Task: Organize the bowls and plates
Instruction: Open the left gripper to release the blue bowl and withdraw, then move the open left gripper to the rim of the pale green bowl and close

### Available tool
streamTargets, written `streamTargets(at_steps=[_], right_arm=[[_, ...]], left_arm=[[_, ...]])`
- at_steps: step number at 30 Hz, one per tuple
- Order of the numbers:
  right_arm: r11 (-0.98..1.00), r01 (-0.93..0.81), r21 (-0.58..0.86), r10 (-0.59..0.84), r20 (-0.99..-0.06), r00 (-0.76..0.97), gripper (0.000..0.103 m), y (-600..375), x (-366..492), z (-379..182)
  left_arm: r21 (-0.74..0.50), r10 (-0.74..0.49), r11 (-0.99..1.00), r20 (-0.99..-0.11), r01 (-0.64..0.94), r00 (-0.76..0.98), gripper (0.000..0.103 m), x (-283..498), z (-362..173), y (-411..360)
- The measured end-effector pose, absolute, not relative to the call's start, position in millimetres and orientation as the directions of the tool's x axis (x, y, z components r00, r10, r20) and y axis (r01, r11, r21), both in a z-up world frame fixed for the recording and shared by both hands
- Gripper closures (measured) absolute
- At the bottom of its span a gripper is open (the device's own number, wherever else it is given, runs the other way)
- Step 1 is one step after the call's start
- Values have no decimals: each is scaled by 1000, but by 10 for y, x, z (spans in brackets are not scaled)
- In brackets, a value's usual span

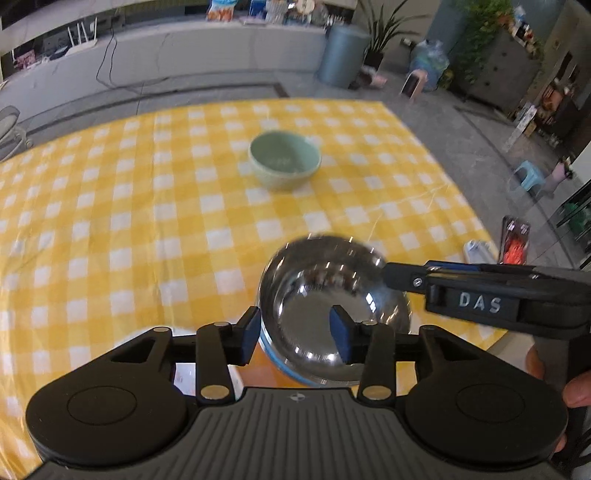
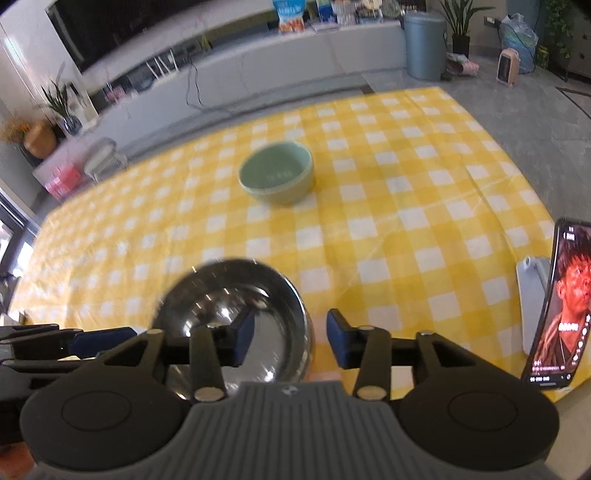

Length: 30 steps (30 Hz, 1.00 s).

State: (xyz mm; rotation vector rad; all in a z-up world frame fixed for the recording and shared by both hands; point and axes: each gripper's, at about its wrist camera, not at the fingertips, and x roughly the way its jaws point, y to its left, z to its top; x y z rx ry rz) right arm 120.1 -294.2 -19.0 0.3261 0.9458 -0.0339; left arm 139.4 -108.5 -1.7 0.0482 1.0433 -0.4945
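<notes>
Steel bowl [image 2: 236, 317] nearest; only the right view shows a phone [image 2: 561, 306].

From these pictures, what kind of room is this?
Probably a living or dining room in a home: a table under a yellow checked cloth with a green bowl, a large dark screen on the wall, and potted plants by the floor.

green bowl [image 1: 284, 160], yellow-white checked tablecloth [image 1: 129, 221]

I see grey tiled floor [image 1: 461, 122], long pale counter [image 1: 184, 48], blue-grey bin [image 2: 424, 44], potted plant [image 1: 380, 33], bright daylight.
</notes>
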Motion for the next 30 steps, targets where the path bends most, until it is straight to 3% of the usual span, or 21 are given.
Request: streamTargets(at_steps=[6,22,26,30], right_arm=[[964,130,232,91,-745,661,36,-2900,1263,-78],[948,154,278,106,-734,671,32,-3180,1890,-403],[933,157,324,144,-735,662,32,-3246,2118,-533],[922,165,351,164,-739,654,32,-3292,2336,-632]], left_arm=[[-228,-417,880,-790,417,449,48,1489,81,-1028],[-234,-401,904,-751,357,524,47,2173,-139,-933],[-260,-422,897,-740,356,523,39,2375,-212,-942],[-286,-436,894,-729,344,527,38,2586,-281,-969]])
